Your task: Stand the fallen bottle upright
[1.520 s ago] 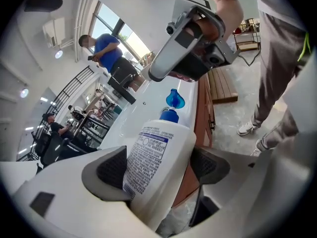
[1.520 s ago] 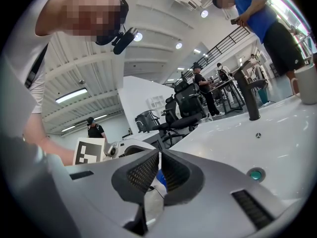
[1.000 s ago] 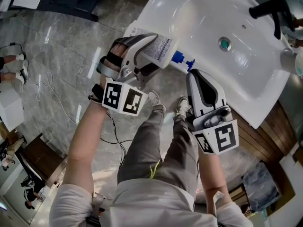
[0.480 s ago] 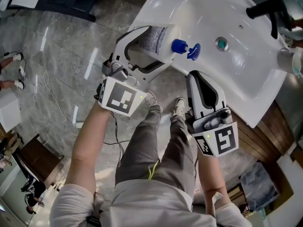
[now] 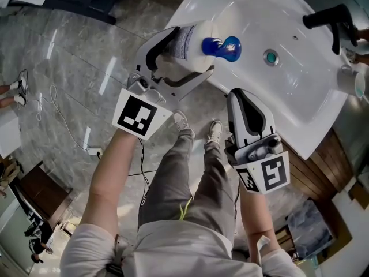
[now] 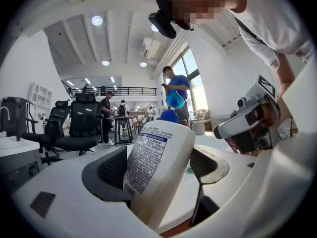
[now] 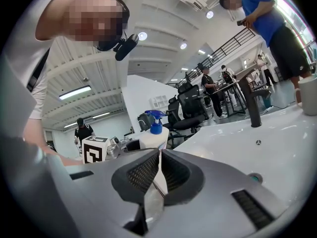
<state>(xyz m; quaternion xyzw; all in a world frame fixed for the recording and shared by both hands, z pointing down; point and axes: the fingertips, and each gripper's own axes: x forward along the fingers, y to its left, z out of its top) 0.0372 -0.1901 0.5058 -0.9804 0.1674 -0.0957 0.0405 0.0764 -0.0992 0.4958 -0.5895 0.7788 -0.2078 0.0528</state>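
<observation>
A grey marble-patterned floor (image 5: 75, 68) lies below a white ceramic wash basin (image 5: 300, 79), which runs out of the head view at the top and right. The base of the white plastic bottle with a blue pump top (image 5: 199, 39) is hidden behind the jaws and by the bottle's own body, so I cannot tell whether it rests on the basin's front rim or hangs just above it. Its label print is too small to read.

The bottle sits at the basin's near left rim, pump end up and close to upright, with a slight lean in the left gripper view. The left gripper (image 6: 158, 167) has its jaws spread wide around the bottle's body, and a ribbed pad (image 6: 111, 170) presses on each side. The right gripper (image 5: 245, 97) has its jaws drawn together on nothing and is held just off the basin's front edge, to the right of the bottle and apart from it.

There is one bottle, two grippers, one black tap (image 5: 328, 15) and one round drain (image 5: 271, 56).
</observation>
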